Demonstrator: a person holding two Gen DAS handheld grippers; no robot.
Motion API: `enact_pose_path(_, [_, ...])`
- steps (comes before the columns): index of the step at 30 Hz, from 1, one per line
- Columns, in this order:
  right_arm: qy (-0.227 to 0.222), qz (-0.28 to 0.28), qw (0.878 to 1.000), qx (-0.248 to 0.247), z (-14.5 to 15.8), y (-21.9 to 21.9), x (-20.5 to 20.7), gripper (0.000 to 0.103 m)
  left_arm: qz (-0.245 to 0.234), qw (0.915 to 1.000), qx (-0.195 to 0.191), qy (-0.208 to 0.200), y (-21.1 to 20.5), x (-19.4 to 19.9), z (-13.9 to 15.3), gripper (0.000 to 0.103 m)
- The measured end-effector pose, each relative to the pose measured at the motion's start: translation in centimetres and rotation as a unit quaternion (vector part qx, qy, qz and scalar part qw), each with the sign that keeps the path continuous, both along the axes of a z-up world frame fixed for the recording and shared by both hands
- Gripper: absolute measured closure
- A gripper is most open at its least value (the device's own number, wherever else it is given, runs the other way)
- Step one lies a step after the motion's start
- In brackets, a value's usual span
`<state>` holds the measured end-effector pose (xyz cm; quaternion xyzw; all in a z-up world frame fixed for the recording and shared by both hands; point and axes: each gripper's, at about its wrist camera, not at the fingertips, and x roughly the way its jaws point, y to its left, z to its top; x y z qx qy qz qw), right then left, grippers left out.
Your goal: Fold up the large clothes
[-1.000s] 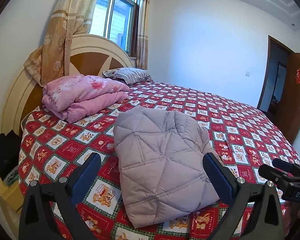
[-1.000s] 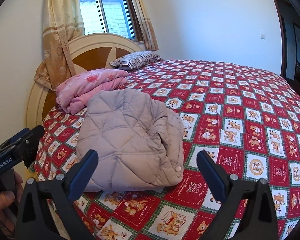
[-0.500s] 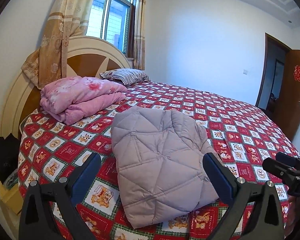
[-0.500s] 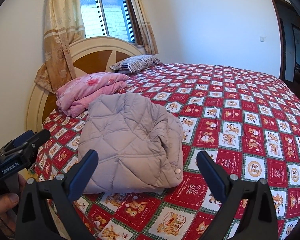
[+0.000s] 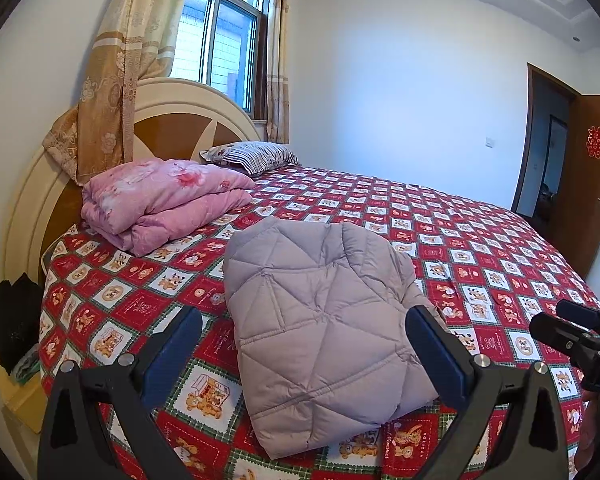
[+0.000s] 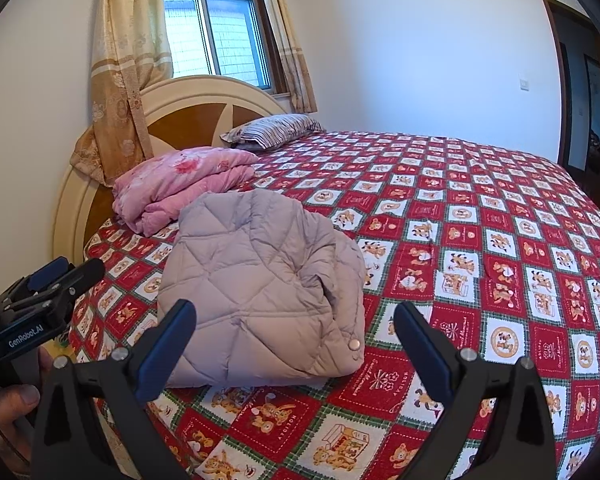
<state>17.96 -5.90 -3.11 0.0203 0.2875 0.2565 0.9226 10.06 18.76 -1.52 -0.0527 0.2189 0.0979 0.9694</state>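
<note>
A grey quilted puffer jacket [image 5: 324, 328] [image 6: 260, 288] lies folded into a compact rectangle near the front edge of the bed, snap buttons showing on its right fold. My left gripper [image 5: 304, 356] hovers open in front of it, above the bed edge, holding nothing. My right gripper [image 6: 296, 344] is also open and empty, just short of the jacket's near edge. Each gripper shows in the other's view: the right gripper [image 5: 580, 340] at the far right, the left gripper [image 6: 40, 300] at the far left with a hand under it.
The bed has a red patterned cover [image 5: 480, 248] [image 6: 480, 240]. A folded pink quilt [image 5: 160, 200] [image 6: 180, 184] and a striped pillow [image 5: 252, 156] [image 6: 276, 130] lie by the headboard [image 5: 172, 128]. Dark cloth [image 5: 12, 328] hangs left of the bed. A door [image 5: 596, 176] stands open at right.
Both grippers have drawn back and risen slightly from the jacket; the folded jacket has not moved, and both stay open.
</note>
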Motion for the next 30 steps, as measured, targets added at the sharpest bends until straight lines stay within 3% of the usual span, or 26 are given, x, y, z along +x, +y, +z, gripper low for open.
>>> enact_pose_path(30, [-0.001,-0.006,1.000,0.006,0.40,-0.73,0.04,0.002,-0.002,1.0000,0.004,0.008,0.19,0.38,-0.57,0.001])
